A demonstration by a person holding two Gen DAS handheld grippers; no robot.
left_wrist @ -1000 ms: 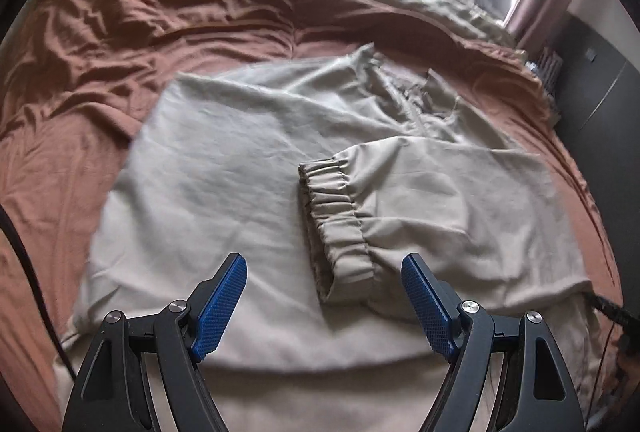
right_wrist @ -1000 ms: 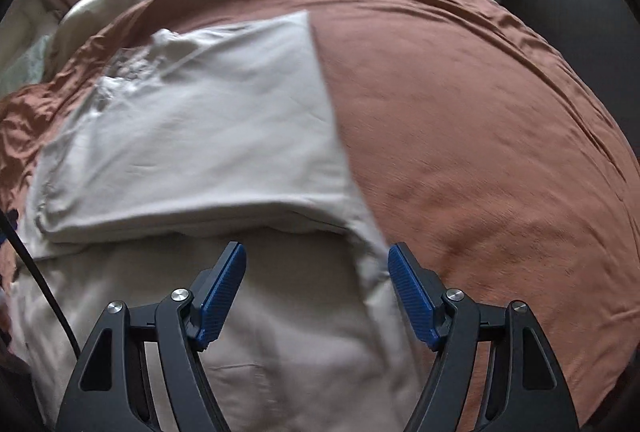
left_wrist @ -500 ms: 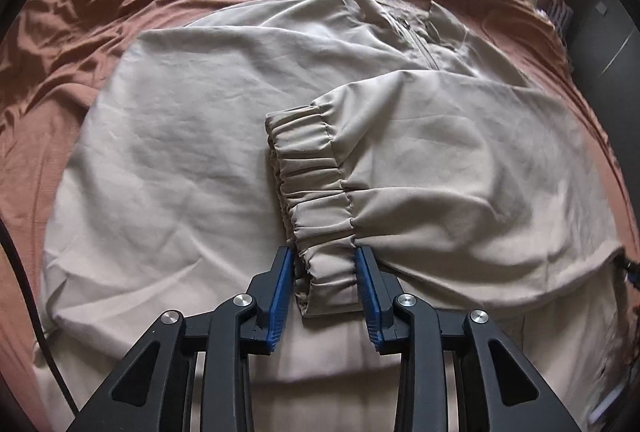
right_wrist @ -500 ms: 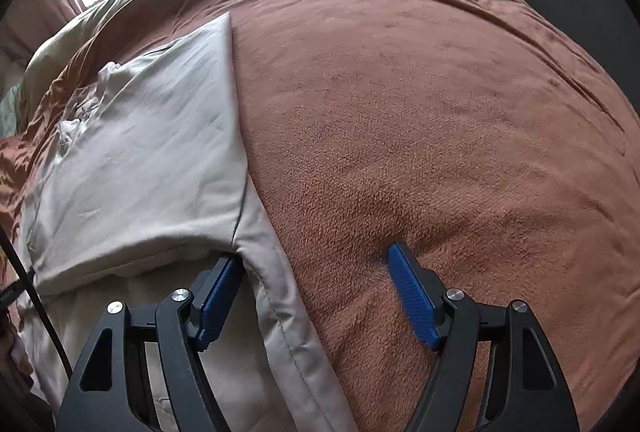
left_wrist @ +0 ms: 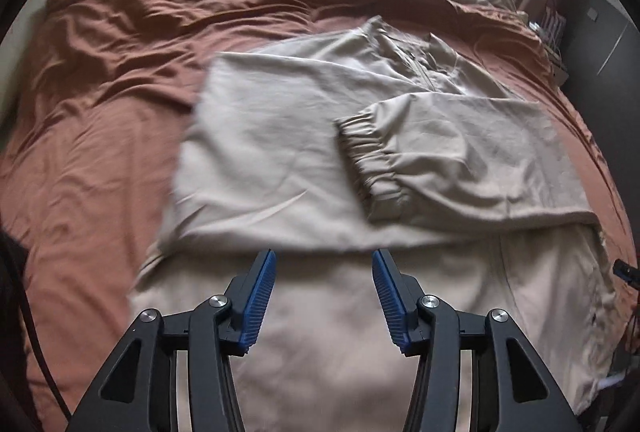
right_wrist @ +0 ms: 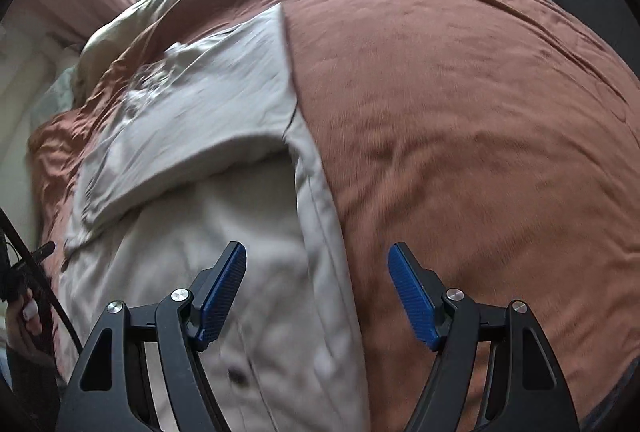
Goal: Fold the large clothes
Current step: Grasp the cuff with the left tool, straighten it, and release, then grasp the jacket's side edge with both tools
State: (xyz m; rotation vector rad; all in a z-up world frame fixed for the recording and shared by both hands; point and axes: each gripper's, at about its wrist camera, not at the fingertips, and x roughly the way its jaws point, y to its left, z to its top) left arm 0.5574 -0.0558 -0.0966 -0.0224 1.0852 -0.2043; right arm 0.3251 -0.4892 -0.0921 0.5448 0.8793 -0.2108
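Jacket (left_wrist: 280, 152) spread on the rust-brown bedspread (left_wrist: 100, 104), both tongs empty above it
Left gripper (left_wrist: 323, 296) hangs spread over the pale lower body, just short of the folded sleeve's elastic cuff (left_wrist: 366, 164); right gripper (right_wrist: 316, 296), also spread, straddles the jacket's right side edge (right_wrist: 320, 216), one finger over fabric, the other over the bedspread

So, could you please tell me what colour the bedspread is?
Rust brown bedspread, clearest in the right wrist view.
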